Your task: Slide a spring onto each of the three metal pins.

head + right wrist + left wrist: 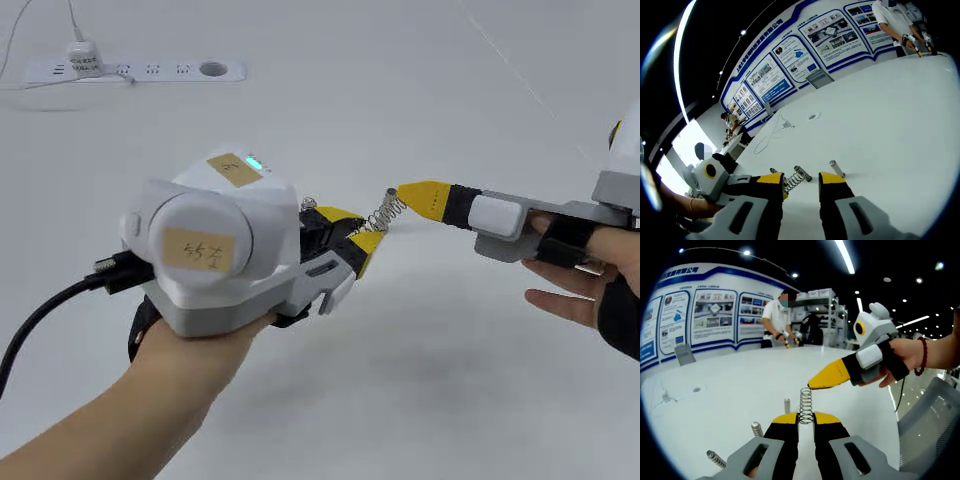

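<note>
The left gripper (806,419) pinches a spring (806,402) upright above the tabletop (730,385). The right gripper (801,182), jaws spread, points just beside the spring's top end.

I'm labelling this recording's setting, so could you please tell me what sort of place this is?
Probably an exhibition hall or demo lab: blue-and-white display panels line a curved wall, and another person works at the far end of the large white table.
</note>
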